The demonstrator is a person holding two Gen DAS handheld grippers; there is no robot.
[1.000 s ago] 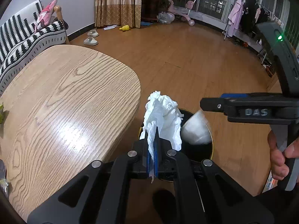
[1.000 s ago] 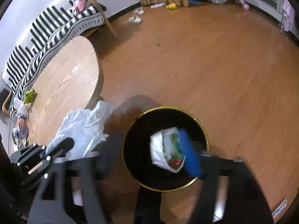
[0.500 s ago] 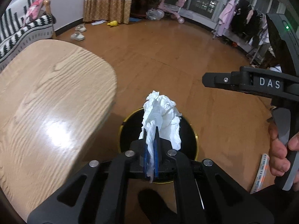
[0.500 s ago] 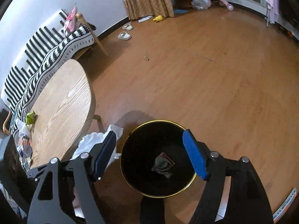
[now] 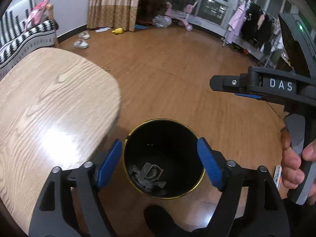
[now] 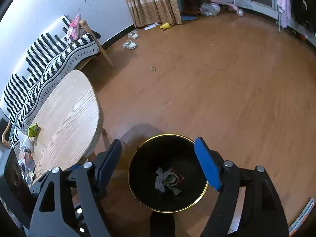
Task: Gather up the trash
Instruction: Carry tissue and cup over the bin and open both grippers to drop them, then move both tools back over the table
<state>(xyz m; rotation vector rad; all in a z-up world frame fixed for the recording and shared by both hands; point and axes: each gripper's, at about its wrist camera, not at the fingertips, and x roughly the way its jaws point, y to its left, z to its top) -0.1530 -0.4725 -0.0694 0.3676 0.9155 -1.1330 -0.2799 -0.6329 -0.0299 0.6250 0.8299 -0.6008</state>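
Note:
A black bin with a gold rim [image 5: 138, 130] [image 6: 142, 144] stands on the wood floor beside the table. At its bottom lie a crumpled white tissue [image 6: 160, 179] [image 5: 138, 175] and a wrapper [image 6: 173, 177] [image 5: 153, 172]. My left gripper [image 5: 160, 164] is open and empty above the bin. My right gripper [image 6: 159, 163] is open and empty above the bin too; it also shows in the left wrist view [image 5: 252, 88] at the right. More trash lies at the table's far end: a green wrapper [image 6: 32, 130] and several crumpled pieces [image 6: 25, 152].
The oval wooden table [image 5: 49, 102] [image 6: 67, 118] is left of the bin. A striped sofa [image 6: 43, 59] stands behind it. Slippers [image 6: 130, 44], a yellow toy [image 6: 165, 26] and a pink ride-on toy [image 6: 223, 0] lie far off on the floor.
My left gripper opened and the white tissue dropped into the bin. Earlier the right gripper let its wrapper fall in. Both grippers rose a little.

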